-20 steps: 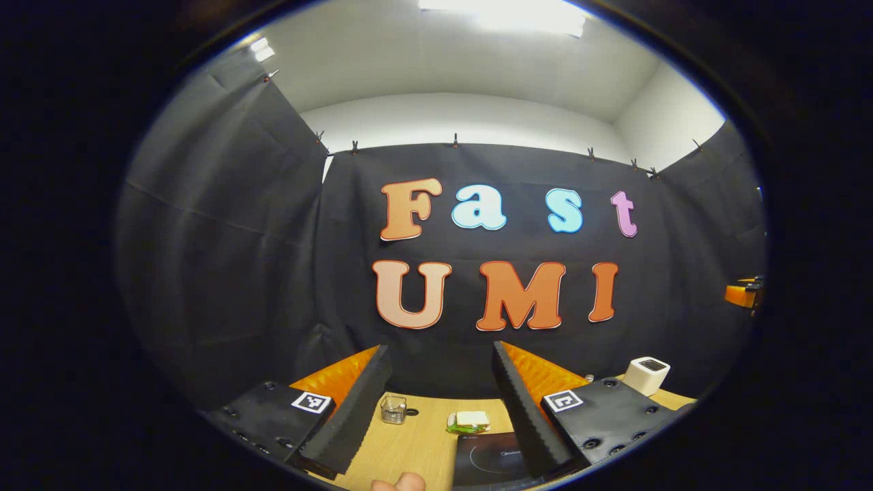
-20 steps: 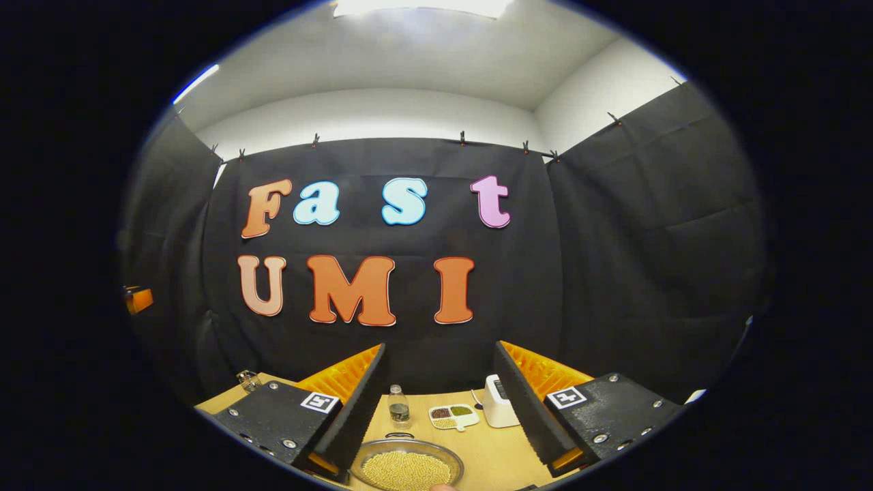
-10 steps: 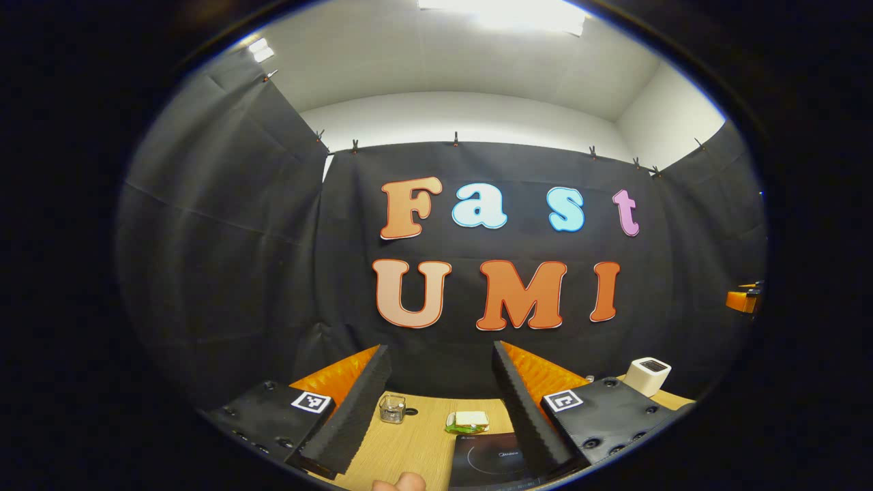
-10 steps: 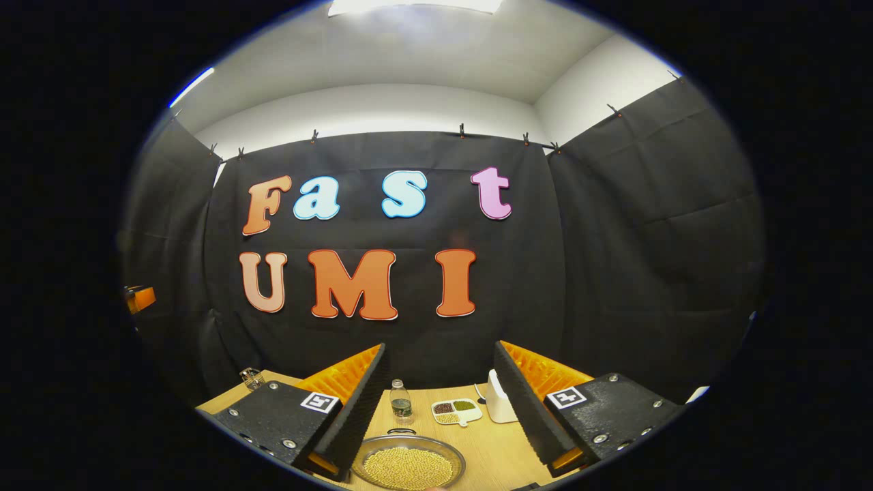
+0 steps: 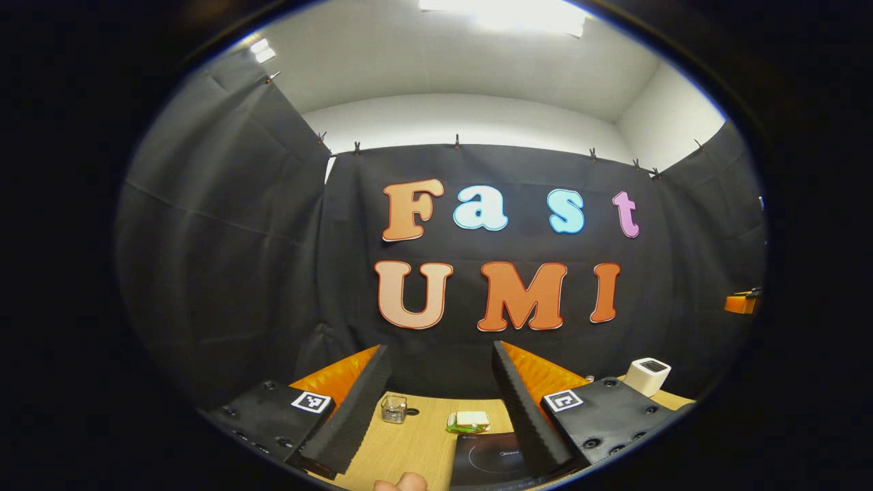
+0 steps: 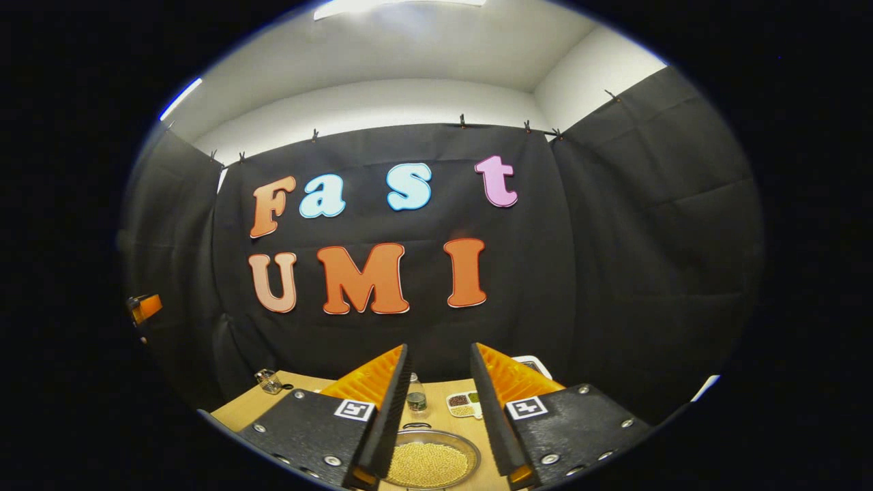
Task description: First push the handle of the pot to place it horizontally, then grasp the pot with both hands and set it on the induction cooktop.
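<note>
Induction cooktop (image 5: 492, 458) logo blurred, unreadable

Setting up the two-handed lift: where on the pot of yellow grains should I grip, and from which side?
Likely the rim, at its left and right edges, coming from above. The pot is wide, shallow and open, full of yellow grains, so opposite pinches should keep it level. The small loop handle at its far rim looks too slight.

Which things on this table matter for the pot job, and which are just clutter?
Job: pot of yellow grains, induction cooktop, left gripper, right gripper.

Clutter: bottle, sectioned dish, glass jar, green packet, white box.
</note>
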The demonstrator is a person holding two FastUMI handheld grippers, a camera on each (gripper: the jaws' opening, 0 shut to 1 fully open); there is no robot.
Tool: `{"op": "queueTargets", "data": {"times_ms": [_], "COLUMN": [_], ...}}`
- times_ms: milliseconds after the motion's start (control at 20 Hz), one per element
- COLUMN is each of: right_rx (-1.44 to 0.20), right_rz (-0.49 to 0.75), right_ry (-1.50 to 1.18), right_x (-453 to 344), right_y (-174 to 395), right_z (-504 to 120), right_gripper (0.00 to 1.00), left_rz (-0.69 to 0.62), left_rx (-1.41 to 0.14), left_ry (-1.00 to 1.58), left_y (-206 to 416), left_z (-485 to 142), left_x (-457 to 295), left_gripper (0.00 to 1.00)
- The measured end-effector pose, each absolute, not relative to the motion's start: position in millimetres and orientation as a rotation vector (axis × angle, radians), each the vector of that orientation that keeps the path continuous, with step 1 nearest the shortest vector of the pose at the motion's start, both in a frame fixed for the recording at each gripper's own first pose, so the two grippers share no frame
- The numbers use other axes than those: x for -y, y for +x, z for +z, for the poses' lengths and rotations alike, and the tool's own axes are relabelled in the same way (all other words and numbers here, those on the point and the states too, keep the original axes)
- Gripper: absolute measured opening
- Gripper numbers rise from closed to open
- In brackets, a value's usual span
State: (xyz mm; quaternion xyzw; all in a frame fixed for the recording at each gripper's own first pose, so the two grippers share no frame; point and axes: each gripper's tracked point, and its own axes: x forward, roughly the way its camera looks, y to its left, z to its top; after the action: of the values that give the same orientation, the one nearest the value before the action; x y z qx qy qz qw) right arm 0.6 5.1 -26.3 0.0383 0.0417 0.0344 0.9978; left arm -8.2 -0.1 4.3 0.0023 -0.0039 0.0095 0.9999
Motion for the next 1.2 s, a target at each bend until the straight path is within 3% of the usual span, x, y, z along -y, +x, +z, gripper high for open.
{"op": "queueTargets", "data": {"times_ms": [50, 300, 500, 1200], "right_rx": [-0.083, -0.107, -0.16, -0.396], "right_rz": [0.054, 0.036, 0.04, 0.195], "right_ry": [0.067, 0.04, 0.016, -0.053], "right_x": [-1, -5, -12, -67], "right_y": [0, -5, -6, -45], "right_z": [-29, -45, -72, -200], "right_gripper": [0.51, 0.16, 0.0, 0.0], "left_rz": [0.021, 0.029, 0.035, 0.041], "left_rx": [0.009, 0.011, 0.006, -0.022], "left_ry": [0.006, 0.006, -0.005, 0.001], "left_y": [-8, -11, -13, -14], "left_z": [5, 4, 0, -12], "left_x": [-2, -8, -12, -5], "left_gripper": [0.96, 0.98, 0.98, 0.98]}}
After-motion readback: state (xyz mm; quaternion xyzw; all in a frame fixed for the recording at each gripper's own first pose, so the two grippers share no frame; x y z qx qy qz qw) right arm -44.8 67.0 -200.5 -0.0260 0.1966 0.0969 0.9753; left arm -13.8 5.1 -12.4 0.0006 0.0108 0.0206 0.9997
